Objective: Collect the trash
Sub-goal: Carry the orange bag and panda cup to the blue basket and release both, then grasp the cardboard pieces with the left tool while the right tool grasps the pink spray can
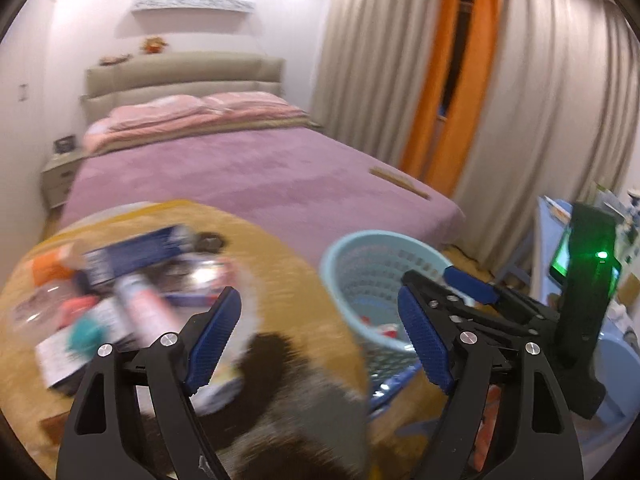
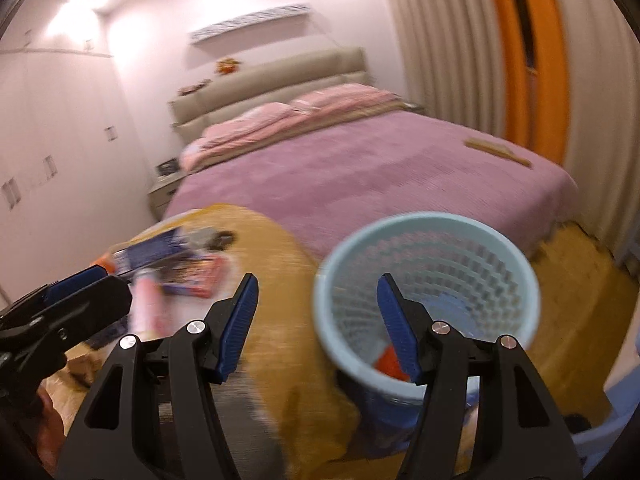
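Observation:
A light blue mesh trash basket (image 1: 372,276) stands right of a round table with a yellow cover (image 1: 276,264); it also shows in the right wrist view (image 2: 432,256), with red trash (image 2: 388,362) at its bottom. A blurred pile of trash lies on the table: a dark blue packet (image 1: 136,254), a pink tube (image 1: 146,308), a clear bottle (image 1: 30,312), papers. My left gripper (image 1: 320,328) is open and empty, between pile and basket. My right gripper (image 2: 316,320) is open and empty, its right finger over the basket. The left gripper also shows in the right wrist view (image 2: 76,296).
A bed with a purple cover (image 1: 256,172) lies behind the table, with a wooden stick (image 1: 400,182) near its right edge. Beige and orange curtains (image 1: 452,80) hang at the right. A blue desk (image 1: 548,232) is far right. A nightstand (image 1: 60,178) stands left of the bed.

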`<act>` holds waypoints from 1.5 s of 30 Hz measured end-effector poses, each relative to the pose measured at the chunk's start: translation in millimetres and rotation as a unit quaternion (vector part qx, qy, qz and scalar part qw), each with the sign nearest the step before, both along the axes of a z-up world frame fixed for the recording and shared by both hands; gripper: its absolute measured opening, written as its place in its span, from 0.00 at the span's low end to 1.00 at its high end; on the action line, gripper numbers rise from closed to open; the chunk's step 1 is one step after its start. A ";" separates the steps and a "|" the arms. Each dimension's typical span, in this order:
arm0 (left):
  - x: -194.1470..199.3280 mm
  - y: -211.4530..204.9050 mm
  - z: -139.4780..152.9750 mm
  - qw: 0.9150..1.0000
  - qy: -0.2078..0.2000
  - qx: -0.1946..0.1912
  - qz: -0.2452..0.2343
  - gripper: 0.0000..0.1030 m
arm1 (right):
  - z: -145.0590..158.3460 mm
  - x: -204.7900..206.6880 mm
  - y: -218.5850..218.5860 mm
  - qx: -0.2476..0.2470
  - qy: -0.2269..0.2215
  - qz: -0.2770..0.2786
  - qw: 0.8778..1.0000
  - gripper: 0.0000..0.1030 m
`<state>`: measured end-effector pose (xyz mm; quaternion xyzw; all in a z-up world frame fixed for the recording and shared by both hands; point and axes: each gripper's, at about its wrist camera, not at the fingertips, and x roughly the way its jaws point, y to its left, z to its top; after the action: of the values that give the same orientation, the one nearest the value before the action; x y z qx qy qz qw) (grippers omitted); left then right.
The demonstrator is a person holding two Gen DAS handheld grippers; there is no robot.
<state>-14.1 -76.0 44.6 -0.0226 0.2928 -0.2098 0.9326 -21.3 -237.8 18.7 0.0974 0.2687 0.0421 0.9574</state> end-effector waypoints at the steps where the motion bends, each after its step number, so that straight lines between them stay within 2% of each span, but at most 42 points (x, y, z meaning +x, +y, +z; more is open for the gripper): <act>1: -4.8 15.2 1.4 1.000 -0.003 -0.002 0.015 0.77 | 2.8 -2.1 13.2 -0.006 -0.007 0.014 1.000 0.57; 8: -32.6 109.1 -1.6 0.994 0.001 -0.001 0.112 0.77 | 0.4 7.0 79.2 -0.016 -0.011 0.081 0.997 0.57; 12: -47.0 163.0 -14.3 0.985 0.014 0.013 0.170 0.79 | -12.1 20.7 113.9 -0.018 -0.001 0.112 0.994 0.63; 16: -60.3 205.3 -33.8 0.979 0.037 0.018 0.201 0.80 | -26.3 35.7 141.4 -0.030 0.017 0.132 0.991 0.66; 21: -62.6 242.0 -67.3 0.977 0.083 0.008 0.195 0.80 | -39.7 49.2 163.1 -0.047 0.036 0.145 0.988 0.68; 28: -47.0 248.0 -95.9 0.982 0.108 -0.007 0.153 0.78 | -52.2 60.3 175.1 -0.071 0.061 0.147 0.985 0.69; 33: -42.0 231.6 -101.3 0.987 0.108 -0.004 0.116 0.69 | -58.0 67.1 177.1 -0.077 0.080 0.150 0.982 0.69; 36: -42.7 225.7 -102.9 0.989 0.110 -0.003 0.100 0.59 | -58.6 67.0 178.8 -0.082 0.081 0.156 0.981 0.68; 37: -43.3 222.4 -103.2 0.989 0.110 -0.002 0.097 0.58 | -58.7 66.4 179.0 -0.082 0.081 0.160 0.980 0.66; 38: -44.9 219.1 -103.0 0.990 0.107 0.002 0.093 0.55 | -58.6 65.7 178.9 -0.081 0.082 0.164 0.980 0.56; 41: -47.8 215.5 -101.8 0.991 0.106 -0.004 0.079 0.46 | -58.5 61.6 176.4 -0.071 0.088 0.176 0.978 0.42; 45: -52.3 208.1 -99.7 0.993 0.105 -0.017 0.056 0.41 | -56.7 49.2 168.8 -0.067 0.101 0.171 0.978 0.42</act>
<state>-66.4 132.1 -55.1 -0.0769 0.3833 -0.1589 0.9066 28.0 -69.0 -37.9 -0.0111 0.3789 0.1772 0.9083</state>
